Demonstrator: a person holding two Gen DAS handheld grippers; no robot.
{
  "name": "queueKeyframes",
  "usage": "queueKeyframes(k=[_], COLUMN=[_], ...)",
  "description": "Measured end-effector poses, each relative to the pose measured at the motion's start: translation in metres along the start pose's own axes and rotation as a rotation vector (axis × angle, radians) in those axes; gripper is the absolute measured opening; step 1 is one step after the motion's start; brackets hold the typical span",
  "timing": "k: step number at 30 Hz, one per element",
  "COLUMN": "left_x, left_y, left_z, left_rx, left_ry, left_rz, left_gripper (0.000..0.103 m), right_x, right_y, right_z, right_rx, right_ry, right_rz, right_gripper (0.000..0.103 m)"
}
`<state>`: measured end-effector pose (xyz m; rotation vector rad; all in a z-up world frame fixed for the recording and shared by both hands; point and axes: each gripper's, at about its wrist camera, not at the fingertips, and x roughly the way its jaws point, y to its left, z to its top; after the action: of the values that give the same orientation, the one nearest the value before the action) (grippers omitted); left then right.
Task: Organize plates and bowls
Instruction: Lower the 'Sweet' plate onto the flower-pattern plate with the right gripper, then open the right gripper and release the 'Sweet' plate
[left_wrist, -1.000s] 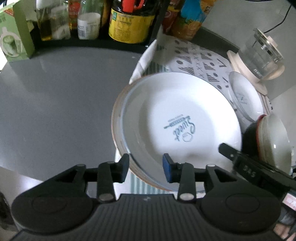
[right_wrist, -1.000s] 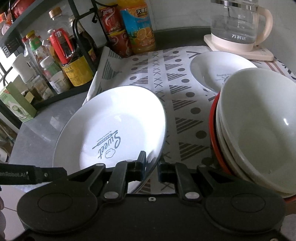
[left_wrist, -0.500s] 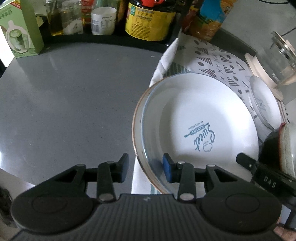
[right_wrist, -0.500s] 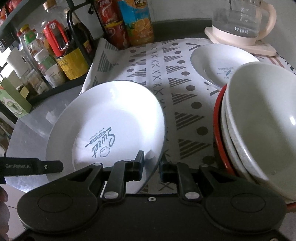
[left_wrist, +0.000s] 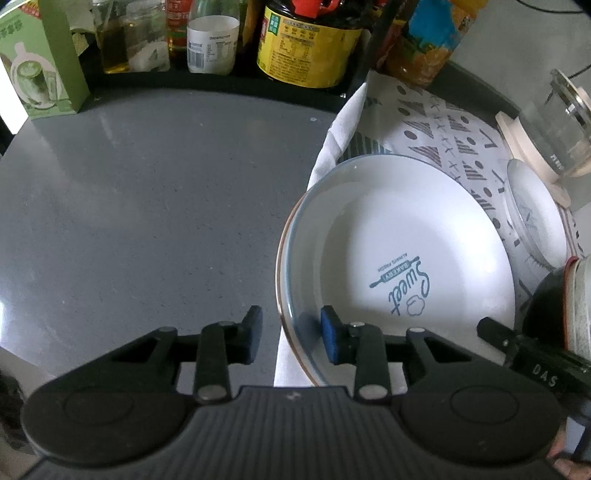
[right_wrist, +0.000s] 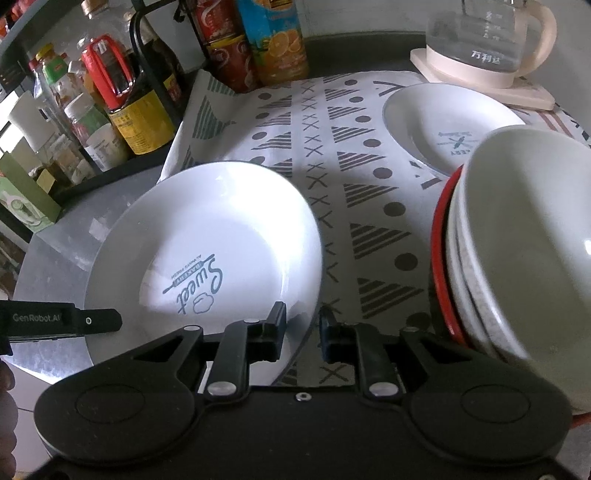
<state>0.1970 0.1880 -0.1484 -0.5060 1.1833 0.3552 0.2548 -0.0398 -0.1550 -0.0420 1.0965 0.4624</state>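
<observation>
A white deep plate printed "Sweet" (left_wrist: 399, 243) (right_wrist: 207, 251) is tilted above the cloth's left edge. My left gripper (left_wrist: 291, 334) is open astride its near-left rim, one finger inside, one outside. My right gripper (right_wrist: 302, 332) is narrowly parted around the plate's right rim; contact is unclear. A second white plate (right_wrist: 443, 122) (left_wrist: 535, 218) lies flat on the patterned cloth (right_wrist: 332, 155). A stack of white bowls in a red-rimmed one (right_wrist: 517, 251) stands at the right.
A grey counter (left_wrist: 147, 206) lies to the left. A black rack of bottles and jars (left_wrist: 306, 44) (right_wrist: 122, 96) lines the back. A green box (left_wrist: 40, 62) stands at far left. A glass kettle on a cream base (right_wrist: 480, 44) stands at back right.
The plate has moved right and closer in the left wrist view. My left gripper's fingers now stand astride its left rim. The right gripper has stayed at the right rim.
</observation>
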Motion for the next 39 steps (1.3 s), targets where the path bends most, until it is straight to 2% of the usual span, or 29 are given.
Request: queueKeyframes(k=[1, 4, 6, 7, 10, 12, 13, 15, 17, 20, 22, 24, 31, 39], left_x=[-0.002, -0.012, -0.017, -0.02, -0.029, -0.036, -0.039, -0.044, -0.048, -0.054, -0.057, -0.06, -0.065, -0.063], left_y=[-0.001, -0.003, -0.005, -0.006, -0.01, -0.014, -0.015, -0.019, -0.023, -0.027, -0.031, -0.036, -0.055, -0.079], left_z=[0.001, 0.004, 0.007, 0.008, 0.013, 0.016, 0.017, 0.02, 0.023, 0.026, 0.028, 0.031, 0.038, 0.05], left_rx=[0.003, 0.015, 0.018, 0.015, 0.01, 0.014, 0.018, 0.027, 0.035, 0.041, 0.05, 0.062, 0.104, 0.133], left_ry=[-0.003, -0.032, -0.035, -0.037, -0.06, -0.081, -0.089, -0.1, -0.111, -0.12, -0.129, -0.14, -0.171, -0.174], left_rz=[0.009, 0.003, 0.004, 0.007, 0.009, 0.015, 0.015, 0.011, 0.014, 0.0, -0.016, -0.018, -0.06, -0.131], left_gripper=[0.033, 0.038, 0.045, 0.047, 0.063, 0.074, 0.076, 0.082, 0.083, 0.091, 0.095, 0.103, 0.103, 0.103], right_x=[-0.004, -0.014, -0.024, -0.028, -0.042, -0.052, -0.056, -0.064, -0.072, -0.079, -0.082, -0.083, -0.09, -0.09], right_y=[0.0, -0.001, -0.001, -0.001, -0.001, -0.001, -0.002, -0.004, -0.006, -0.013, -0.019, -0.025, -0.042, -0.06], right_z=[0.001, 0.006, 0.011, 0.013, 0.021, 0.025, 0.028, 0.033, 0.038, 0.045, 0.049, 0.051, 0.059, 0.065], right_rx=[0.0, -0.003, -0.002, 0.001, 0.01, 0.01, 0.01, 0.016, 0.023, 0.043, 0.061, 0.077, 0.12, 0.159], right_ry=[-0.014, -0.028, -0.064, -0.081, -0.131, -0.167, -0.183, -0.216, -0.245, -0.272, -0.282, -0.287, -0.326, -0.332], right_rz=[0.007, 0.028, 0.04, 0.049, 0.077, 0.094, 0.1, 0.109, 0.113, 0.106, 0.097, 0.083, 0.023, -0.014], right_gripper=[0.022, 0.03, 0.043, 0.044, 0.057, 0.069, 0.072, 0.084, 0.091, 0.101, 0.103, 0.103, 0.103, 0.103])
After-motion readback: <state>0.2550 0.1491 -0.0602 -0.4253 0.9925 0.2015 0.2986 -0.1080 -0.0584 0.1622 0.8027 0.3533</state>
